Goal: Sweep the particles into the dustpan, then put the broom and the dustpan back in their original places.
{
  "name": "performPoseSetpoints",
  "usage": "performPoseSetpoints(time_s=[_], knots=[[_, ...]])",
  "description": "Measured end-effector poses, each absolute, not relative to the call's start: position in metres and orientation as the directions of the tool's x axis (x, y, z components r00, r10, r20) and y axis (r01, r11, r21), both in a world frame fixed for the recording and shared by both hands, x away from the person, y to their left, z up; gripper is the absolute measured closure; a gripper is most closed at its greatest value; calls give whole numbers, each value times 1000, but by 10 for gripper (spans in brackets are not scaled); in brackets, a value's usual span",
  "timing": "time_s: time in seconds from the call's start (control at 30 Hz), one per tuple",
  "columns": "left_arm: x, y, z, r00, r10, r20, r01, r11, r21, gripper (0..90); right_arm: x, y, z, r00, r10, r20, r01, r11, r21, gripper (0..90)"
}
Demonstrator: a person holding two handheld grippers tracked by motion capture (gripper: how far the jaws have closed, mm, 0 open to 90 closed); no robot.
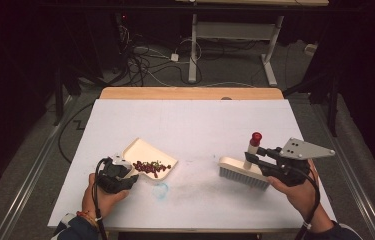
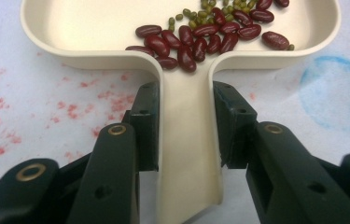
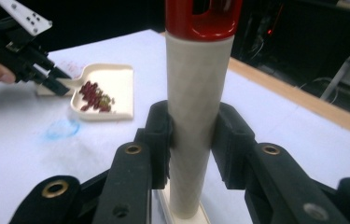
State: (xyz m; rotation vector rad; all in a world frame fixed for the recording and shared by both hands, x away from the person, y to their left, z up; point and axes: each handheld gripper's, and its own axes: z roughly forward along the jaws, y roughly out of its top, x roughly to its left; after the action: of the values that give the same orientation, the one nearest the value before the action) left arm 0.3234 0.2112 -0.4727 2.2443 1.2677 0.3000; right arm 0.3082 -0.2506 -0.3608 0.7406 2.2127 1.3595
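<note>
- Cream dustpan (image 1: 151, 157) on white table (image 1: 195, 120), left of centre; red beans (image 2: 200, 35) and small green ones heaped near its handle.
- Left gripper (image 2: 184, 112) pinching dustpan handle.
- Right gripper (image 3: 192, 140) clamped on brush (image 1: 243, 172) handle, upright, red-capped; bristles on table, well apart from pan.
- Blue ring mark (image 1: 161, 190) just beside pan; red smudges (image 2: 0, 105) near handle.

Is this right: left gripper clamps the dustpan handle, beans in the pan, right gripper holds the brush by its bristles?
Not quite. The right gripper is shut on the brush handle, not its bristles, as the right gripper view shows. The left gripper does clamp the dustpan handle, beans inside.
</note>
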Motion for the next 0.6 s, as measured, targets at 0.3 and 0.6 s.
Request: performPoseSetpoints(time_s=[0.3,0.6], knots=[[326,209,-477,485,870,-83,744,-361,563,637,314,-283,-362,-785,620,3,280,351,894,700],[315,184,-475,516,846,-133,734,-357,577,477,354,-284,-363,-749,662,25,318,326,890,670]])
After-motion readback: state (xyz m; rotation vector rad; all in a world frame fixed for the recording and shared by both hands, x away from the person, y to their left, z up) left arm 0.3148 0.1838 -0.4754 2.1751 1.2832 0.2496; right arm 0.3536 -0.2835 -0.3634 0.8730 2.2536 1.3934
